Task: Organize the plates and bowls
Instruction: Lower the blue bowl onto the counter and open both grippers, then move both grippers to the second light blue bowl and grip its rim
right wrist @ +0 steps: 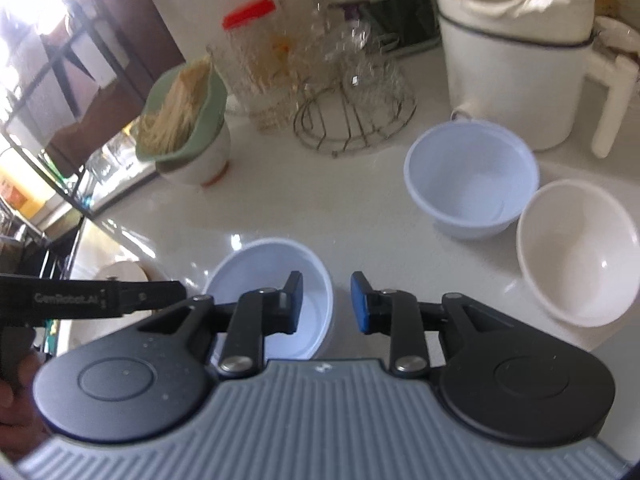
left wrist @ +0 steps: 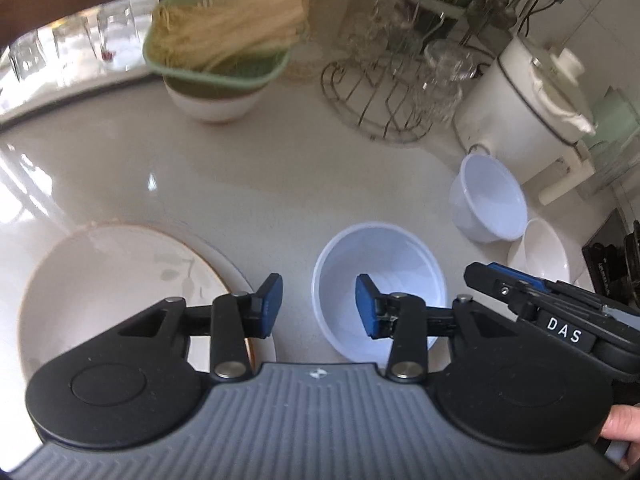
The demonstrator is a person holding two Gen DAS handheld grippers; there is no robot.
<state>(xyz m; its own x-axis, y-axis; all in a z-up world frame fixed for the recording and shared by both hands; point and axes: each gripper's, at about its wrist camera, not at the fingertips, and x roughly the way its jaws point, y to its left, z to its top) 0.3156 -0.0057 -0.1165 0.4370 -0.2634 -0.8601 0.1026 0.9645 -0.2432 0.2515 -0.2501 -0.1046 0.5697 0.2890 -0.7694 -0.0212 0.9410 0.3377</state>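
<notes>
- White plastic bowl (left wrist: 380, 280) sits upright on the pale countertop (left wrist: 240, 184), right of the leaf-patterned plate (left wrist: 112, 280); the left gripper (left wrist: 319, 306) hangs above it with jaws parted and nothing between them, one pad over the bowl's hollow, one outside its rim.
- Right gripper (right wrist: 323, 303) is likewise open and empty — its left pad over the same bowl, its right pad over bare counter.
- Both tools crowd one bowl; the right gripper's body shows at the edge of the left view, so I judge a knock between them likely if both go for it.
- Thin, light plastic would probably skate or tip under a one-sided rim pinch.
- Second plastic bowl (right wrist: 472, 184) touches the cream bowl (right wrist: 576, 252) just in front of the white kettle (right wrist: 516, 60) — lifting one could drag the other.
- Glasses on the wire rack (right wrist: 352, 128) stand behind; a wide swing could clip them.
</notes>
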